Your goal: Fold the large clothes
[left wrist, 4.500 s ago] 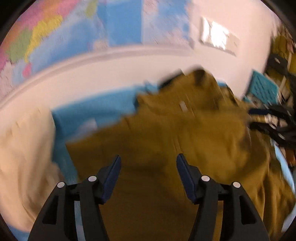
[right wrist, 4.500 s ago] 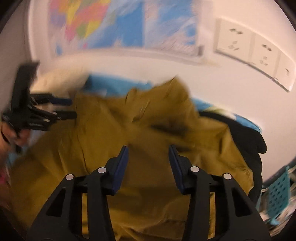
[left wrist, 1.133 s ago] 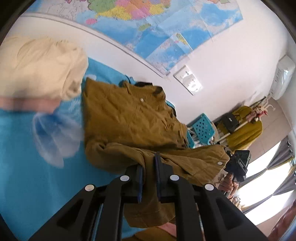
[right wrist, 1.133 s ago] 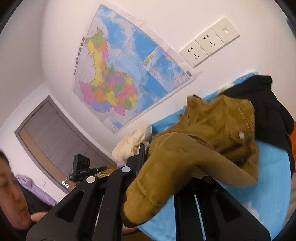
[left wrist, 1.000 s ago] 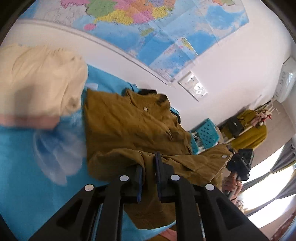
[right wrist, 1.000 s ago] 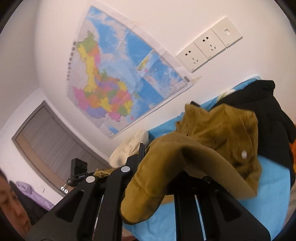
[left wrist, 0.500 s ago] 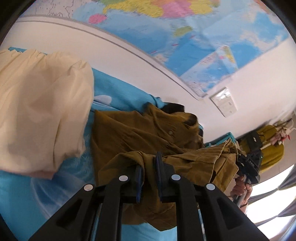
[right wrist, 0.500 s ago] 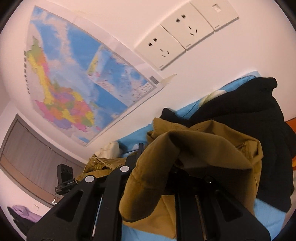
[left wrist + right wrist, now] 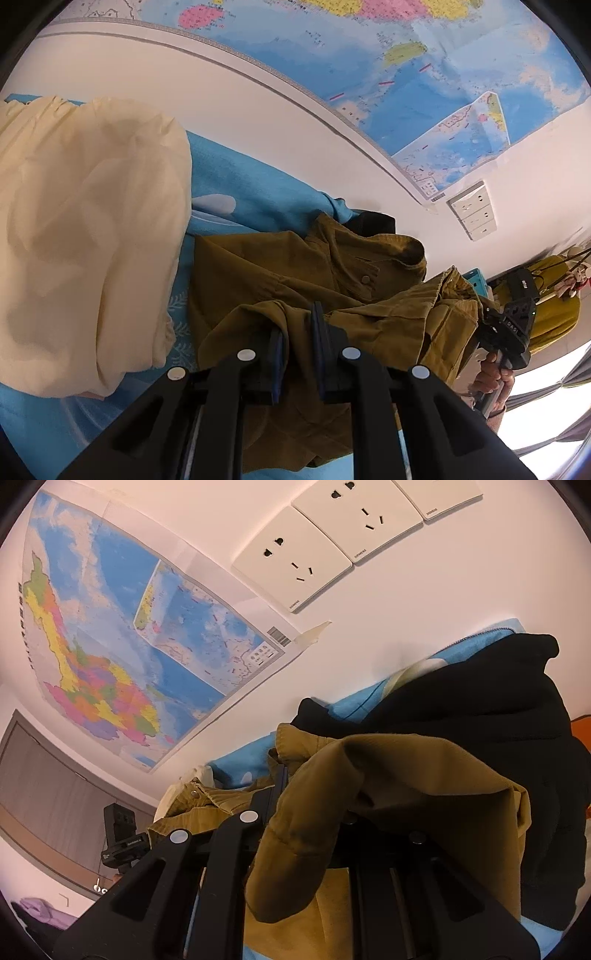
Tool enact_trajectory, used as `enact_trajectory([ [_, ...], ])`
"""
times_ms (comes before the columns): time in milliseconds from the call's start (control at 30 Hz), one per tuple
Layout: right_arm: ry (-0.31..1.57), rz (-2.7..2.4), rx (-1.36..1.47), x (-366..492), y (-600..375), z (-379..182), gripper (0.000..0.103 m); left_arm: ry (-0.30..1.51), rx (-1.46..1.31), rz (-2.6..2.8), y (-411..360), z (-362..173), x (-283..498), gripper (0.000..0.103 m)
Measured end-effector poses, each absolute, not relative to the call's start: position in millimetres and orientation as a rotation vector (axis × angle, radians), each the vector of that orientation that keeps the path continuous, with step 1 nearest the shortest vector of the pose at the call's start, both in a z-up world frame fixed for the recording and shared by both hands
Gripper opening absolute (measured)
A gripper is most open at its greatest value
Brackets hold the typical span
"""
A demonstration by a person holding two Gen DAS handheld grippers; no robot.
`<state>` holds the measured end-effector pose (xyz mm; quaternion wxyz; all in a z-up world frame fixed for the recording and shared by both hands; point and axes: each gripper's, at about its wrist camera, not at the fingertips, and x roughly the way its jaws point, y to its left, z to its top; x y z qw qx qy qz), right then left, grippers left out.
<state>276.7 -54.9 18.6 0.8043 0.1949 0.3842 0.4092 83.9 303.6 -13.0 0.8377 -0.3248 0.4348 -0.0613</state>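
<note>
An olive-brown button shirt (image 9: 280,266) lies on a blue bedsheet (image 9: 240,188), collar toward the wall. My left gripper (image 9: 297,325) is shut on its lower hem, which is lifted and carried over the body. My right gripper (image 9: 295,779) is shut on the other end of the hem; olive cloth (image 9: 399,775) drapes over its fingers and hides the right one. The right gripper also shows in the left wrist view (image 9: 506,325), at the far end of the raised hem.
A cream garment (image 9: 81,229) is heaped on the sheet to the left of the shirt. A black garment (image 9: 498,709) is piled to its right by the wall. The wall holds a map (image 9: 122,642) and sockets (image 9: 317,550). A teal basket (image 9: 476,277) stands beyond the bed.
Both grippers closed on the shirt's hem, lifted it and have carried it forward toward the collar and wall. The folded-over cloth now covers more of the shirt body.
</note>
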Motion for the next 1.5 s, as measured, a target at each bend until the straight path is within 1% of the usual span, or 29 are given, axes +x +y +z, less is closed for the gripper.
enact_trajectory([
  [400, 0.827, 0.854, 0.404, 293, -40, 22, 0.011, 0.923, -0.631, -0.080, 305, -14, 95, 0.013],
  [700, 0.858, 0.784, 0.380, 323, -12, 10, 0.011, 0.936, -0.610, 0.001, 303, -15, 109, 0.015],
  [767, 0.868, 0.774, 0.385, 331, -8, 5, 0.011, 0.928, -0.634, 0.008, 305, -14, 108, 0.023],
  [800, 0.873, 0.765, 0.379, 333, -6, 3, 0.011, 0.911, -0.667, 0.010, 307, -11, 105, 0.040],
  [833, 0.881, 0.756, 0.374, 337, -3, 0, 0.011, 0.878, -0.697, 0.007, 310, -7, 100, 0.050],
  [867, 0.887, 0.752, 0.369, 340, -1, -2, 0.011, 0.853, -0.697, 0.014, 309, -3, 97, 0.051],
  [933, 0.906, 0.731, 0.366, 347, 3, -7, 0.011, 0.783, -0.638, 0.058, 304, 12, 88, 0.065],
  [1000, 0.920, 0.716, 0.359, 352, 7, -11, 0.011, 0.706, -0.593, 0.046, 296, 25, 79, 0.070],
  [1033, 0.926, 0.709, 0.351, 354, 9, -13, 0.011, 0.696, -0.566, 0.019, 288, 28, 78, 0.072],
  [1100, 0.940, 0.684, 0.339, 358, 14, -15, 0.012, 0.714, -0.484, -0.011, 267, 26, 82, 0.072],
  [1167, 0.946, 0.680, 0.337, 358, 15, -14, 0.015, 0.757, -0.382, -0.048, 242, 15, 93, 0.072],
  [1200, 0.949, 0.685, 0.339, 357, 15, -13, 0.022, 0.780, -0.358, -0.050, 234, 8, 98, 0.072],
  [1233, 0.951, 0.696, 0.343, 356, 14, -11, 0.037, 0.812, -0.332, -0.043, 227, -4, 107, 0.070],
  [1267, 0.943, 0.727, 0.348, 353, 13, -6, 0.048, 0.829, -0.318, -0.031, 224, -10, 113, 0.068],
  [1300, 0.922, 0.751, 0.346, 348, 10, -1, 0.074, 0.862, -0.315, 0.007, 224, -24, 123, 0.064],
  [1333, 0.893, 0.763, 0.335, 342, 7, 7, 0.082, 0.883, -0.331, 0.025, 227, -33, 130, 0.059],
  [1400, 0.780, 0.800, 0.282, 321, -5, 29, 0.082, 0.930, -0.372, 0.064, 239, -53, 143, 0.057],
  [1467, 0.702, 0.829, 0.200, 300, -14, 40, 0.075, 0.943, -0.383, 0.089, 246, -66, 150, 0.057],
  [1500, 0.689, 0.832, 0.138, 291, -14, 40, 0.070, 0.947, -0.379, 0.106, 248, -69, 153, 0.057],
])
